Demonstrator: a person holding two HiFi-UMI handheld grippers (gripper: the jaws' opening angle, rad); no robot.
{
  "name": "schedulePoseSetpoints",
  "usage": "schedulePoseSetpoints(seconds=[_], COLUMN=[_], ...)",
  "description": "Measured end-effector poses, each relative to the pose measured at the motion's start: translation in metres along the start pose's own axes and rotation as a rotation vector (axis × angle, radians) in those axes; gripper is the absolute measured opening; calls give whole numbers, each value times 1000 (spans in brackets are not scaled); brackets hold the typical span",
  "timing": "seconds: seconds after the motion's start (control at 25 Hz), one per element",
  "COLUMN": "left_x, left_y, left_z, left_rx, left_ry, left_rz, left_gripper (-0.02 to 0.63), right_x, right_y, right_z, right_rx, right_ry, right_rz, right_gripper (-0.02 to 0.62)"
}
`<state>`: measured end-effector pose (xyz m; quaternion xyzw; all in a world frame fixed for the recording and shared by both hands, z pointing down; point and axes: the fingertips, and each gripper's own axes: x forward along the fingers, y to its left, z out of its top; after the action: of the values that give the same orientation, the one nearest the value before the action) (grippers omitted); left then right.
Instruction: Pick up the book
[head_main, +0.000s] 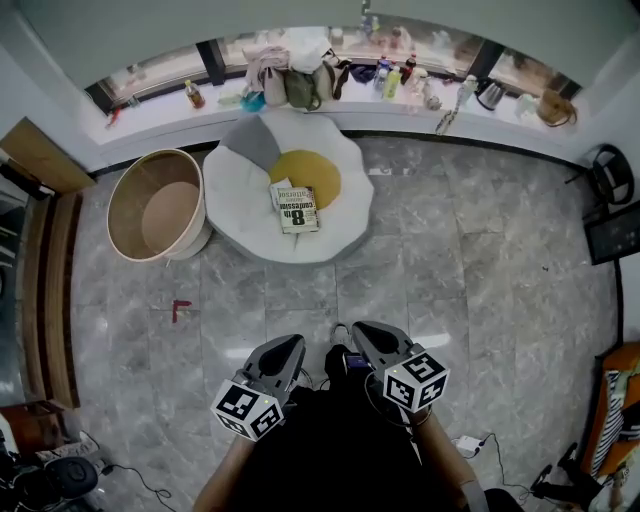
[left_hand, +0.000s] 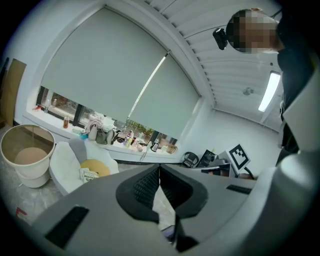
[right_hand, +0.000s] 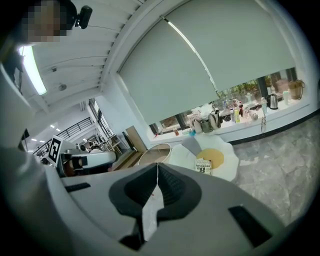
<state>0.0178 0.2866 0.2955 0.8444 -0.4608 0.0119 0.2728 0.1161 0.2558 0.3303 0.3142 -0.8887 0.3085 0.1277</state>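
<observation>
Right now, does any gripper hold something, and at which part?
Nothing is held. Left gripper and right gripper are shut and empty; the white paperback book lies untouched on the white egg-shaped floor cushion.

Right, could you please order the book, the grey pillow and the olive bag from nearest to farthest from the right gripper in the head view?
From the right gripper:
1. The book, on the white cushion, ahead and slightly left.
2. The grey pillow, at the cushion's far left edge.
3. The olive bag, on the windowsill beyond the cushion.
</observation>
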Motion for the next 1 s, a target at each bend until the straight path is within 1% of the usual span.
schedulePoseSetpoints(seconds=[0.16,0.36,0.56,0.68,0.88,1.0], left_x=[34,61,76,79,82,89], left_y=[-9,-14,-18,-10,1,15], left_z=[10,13,13,14,16,19], left_rx=[-6,-20,-23,-47,-71,-67], left_ry=[-1,0,4,12,10,19], left_rz=[-1,30,53,71,62,40], left_gripper=[14,14,14,14,14,14], right_x=[-7,-7,2,10,23,36], right_y=[-33,-60,-71,-74,-76,-79], right_z=[11,24,29,31,28,32], right_rx=[-15,-9,-14,-5,14,16], right_ry=[13,9,30,40,62,64], right_rz=[8,26,61,66,63,48], right_gripper=[18,18,18,18,18,18])
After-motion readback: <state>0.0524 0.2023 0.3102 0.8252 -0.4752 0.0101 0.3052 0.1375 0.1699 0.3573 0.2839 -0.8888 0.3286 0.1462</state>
